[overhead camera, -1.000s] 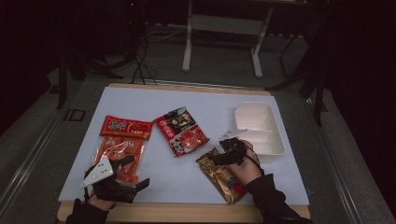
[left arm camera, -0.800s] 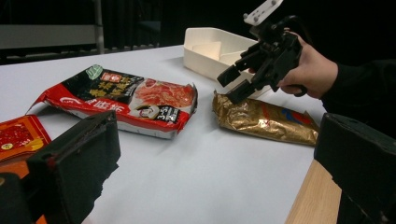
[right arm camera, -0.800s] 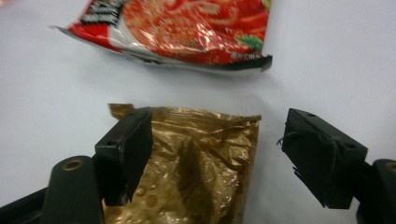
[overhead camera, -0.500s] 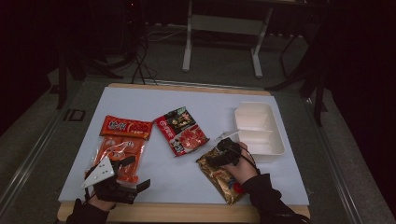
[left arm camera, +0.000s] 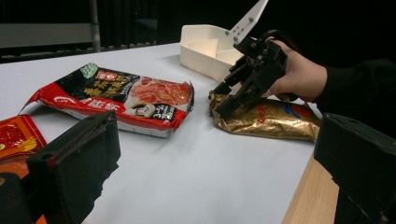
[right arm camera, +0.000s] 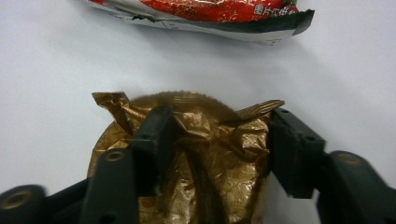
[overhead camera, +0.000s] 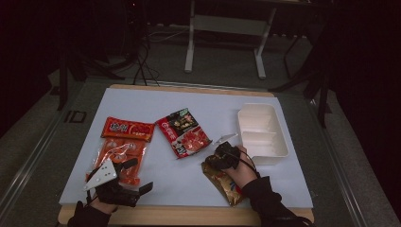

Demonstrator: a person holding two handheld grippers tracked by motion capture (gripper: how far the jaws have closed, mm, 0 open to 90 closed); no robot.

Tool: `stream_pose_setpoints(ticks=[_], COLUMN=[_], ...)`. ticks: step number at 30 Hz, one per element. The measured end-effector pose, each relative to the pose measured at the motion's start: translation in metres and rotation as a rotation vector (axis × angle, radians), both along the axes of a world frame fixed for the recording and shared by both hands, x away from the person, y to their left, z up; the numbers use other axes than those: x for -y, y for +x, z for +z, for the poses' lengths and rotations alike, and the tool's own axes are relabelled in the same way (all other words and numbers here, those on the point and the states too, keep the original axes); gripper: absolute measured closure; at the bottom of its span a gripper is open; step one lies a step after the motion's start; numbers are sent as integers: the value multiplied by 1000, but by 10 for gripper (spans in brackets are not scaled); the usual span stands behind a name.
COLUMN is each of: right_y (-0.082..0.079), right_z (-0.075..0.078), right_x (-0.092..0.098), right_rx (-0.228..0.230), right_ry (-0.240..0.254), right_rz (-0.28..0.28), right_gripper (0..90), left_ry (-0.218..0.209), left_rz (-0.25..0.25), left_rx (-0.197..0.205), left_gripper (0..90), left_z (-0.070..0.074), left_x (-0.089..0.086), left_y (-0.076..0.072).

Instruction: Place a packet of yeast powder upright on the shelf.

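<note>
Crinkled gold foil packet [right arm camera: 196, 154] straddled by right gripper [right arm camera: 215, 140] with jaws parted, glossy red-and-black pouch [overhead camera: 183, 132] just beyond, white compartment tray [overhead camera: 263, 130] nearby, left gripper [overhead camera: 135, 177] spread wide, empty, beside orange packets [overhead camera: 124, 146].

Left claw [overhead camera: 137, 177]: black, blocky jaws, grey three-cornered plate on top
Right claw [right arm camera: 217, 140]: black, round screws
Sleeves [overhead camera: 265, 196]: black

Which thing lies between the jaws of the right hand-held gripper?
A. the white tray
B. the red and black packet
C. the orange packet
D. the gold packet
D: in the right gripper view the jaws of the right hand-held gripper stand open on either side of the crinkled end of the gold packet, not yet shut on it.
</note>
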State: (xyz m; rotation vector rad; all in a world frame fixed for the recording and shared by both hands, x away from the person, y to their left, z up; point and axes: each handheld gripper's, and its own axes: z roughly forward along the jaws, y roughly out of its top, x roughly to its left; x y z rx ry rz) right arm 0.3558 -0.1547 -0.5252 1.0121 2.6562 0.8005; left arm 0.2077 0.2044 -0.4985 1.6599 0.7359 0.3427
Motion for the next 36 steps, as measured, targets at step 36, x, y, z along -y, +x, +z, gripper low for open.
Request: stream_pose_setpoints(ticks=[36], right_y=[-22], right_z=[73], right_x=[14], right_rx=[113], right_ry=[221], right_rz=[78], right_gripper=[870], left_ry=[7], left_rz=[0], left_rx=[-6], left_gripper=[7], left_z=[-1], left_x=[1], left_y=[1])
